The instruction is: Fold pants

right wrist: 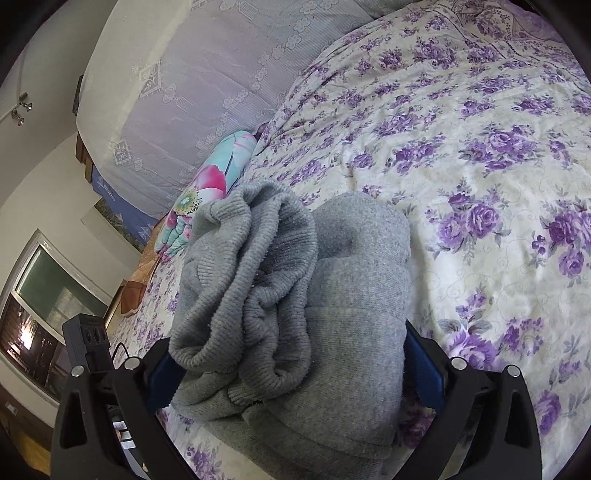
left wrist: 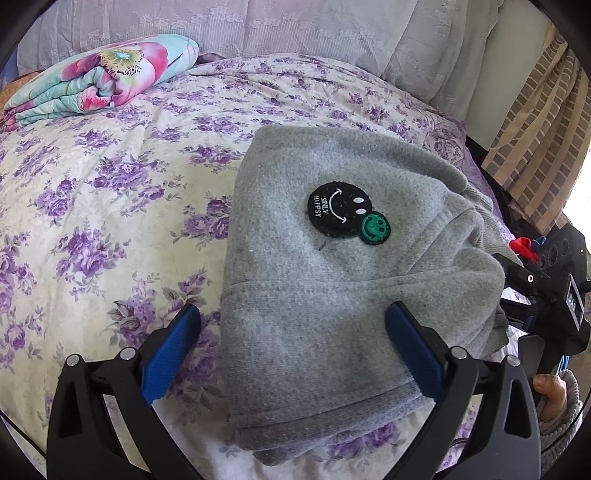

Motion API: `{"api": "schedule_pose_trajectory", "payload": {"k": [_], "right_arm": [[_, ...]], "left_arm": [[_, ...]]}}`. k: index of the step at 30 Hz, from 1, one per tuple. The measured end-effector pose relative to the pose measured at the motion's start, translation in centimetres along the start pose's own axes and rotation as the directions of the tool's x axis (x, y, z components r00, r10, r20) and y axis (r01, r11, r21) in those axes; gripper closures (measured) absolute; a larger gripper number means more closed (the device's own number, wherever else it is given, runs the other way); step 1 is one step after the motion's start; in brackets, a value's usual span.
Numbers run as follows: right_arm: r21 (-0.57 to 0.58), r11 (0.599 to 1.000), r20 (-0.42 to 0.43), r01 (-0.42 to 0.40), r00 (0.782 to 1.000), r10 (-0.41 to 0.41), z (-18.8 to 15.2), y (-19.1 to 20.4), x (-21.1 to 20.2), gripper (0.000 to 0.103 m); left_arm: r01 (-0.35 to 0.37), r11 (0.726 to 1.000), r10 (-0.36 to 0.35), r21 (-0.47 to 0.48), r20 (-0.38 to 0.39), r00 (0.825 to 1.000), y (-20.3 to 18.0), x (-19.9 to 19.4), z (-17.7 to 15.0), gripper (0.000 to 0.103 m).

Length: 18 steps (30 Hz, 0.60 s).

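Observation:
Grey fleece pants [left wrist: 332,258] lie folded into a thick bundle on the bed, a black smiley patch [left wrist: 338,212] and a small green one facing up. My left gripper [left wrist: 293,314] is open and hovers over the bundle's near left corner; one blue finger [left wrist: 410,343] is above the cloth and the other is above the sheet. In the right wrist view the same pants [right wrist: 332,306] fill the space between the wide-spread fingers of my right gripper [right wrist: 291,354], which is open and straddles the bundle's ribbed end [right wrist: 255,258]. The right gripper [left wrist: 535,284] also shows at the bundle's right edge.
The bed carries a cream sheet with purple flowers [left wrist: 110,177]. A folded floral quilt [left wrist: 99,77] lies at the far left by the lace-covered headboard [left wrist: 295,26]. A curtain [left wrist: 535,122] hangs at the right. A hand [left wrist: 552,391] grips the right tool.

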State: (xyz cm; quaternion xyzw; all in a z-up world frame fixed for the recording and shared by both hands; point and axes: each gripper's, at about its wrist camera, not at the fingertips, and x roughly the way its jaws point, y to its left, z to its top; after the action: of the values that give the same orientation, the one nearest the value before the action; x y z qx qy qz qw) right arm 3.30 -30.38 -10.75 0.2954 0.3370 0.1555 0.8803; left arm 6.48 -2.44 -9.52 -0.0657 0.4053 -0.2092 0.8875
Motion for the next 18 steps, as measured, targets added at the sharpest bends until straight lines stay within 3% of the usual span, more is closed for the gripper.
{"api": "schedule_pose_trajectory", "payload": {"k": [12,16,18], "right_arm": [[-0.005,1.000,0.001,0.002,1.000,-0.002,0.1,0.0,0.0,0.003],[-0.005,1.000,0.001,0.002,1.000,-0.002,0.1,0.0,0.1,0.003],[-0.005,1.000,0.001,0.002,1.000,-0.002,0.1,0.0,0.1,0.003]], "left_arm": [[0.004,1.000,-0.004,0.007,-0.002,1.000,-0.2,0.0,-0.2,0.005],[0.012,0.999,-0.012,0.042,0.019,1.000,-0.9,-0.5,-0.4,0.018],[0.008,0.999,-0.009,0.049,0.022,1.000,-1.2,-0.6,-0.5,0.018]]}}
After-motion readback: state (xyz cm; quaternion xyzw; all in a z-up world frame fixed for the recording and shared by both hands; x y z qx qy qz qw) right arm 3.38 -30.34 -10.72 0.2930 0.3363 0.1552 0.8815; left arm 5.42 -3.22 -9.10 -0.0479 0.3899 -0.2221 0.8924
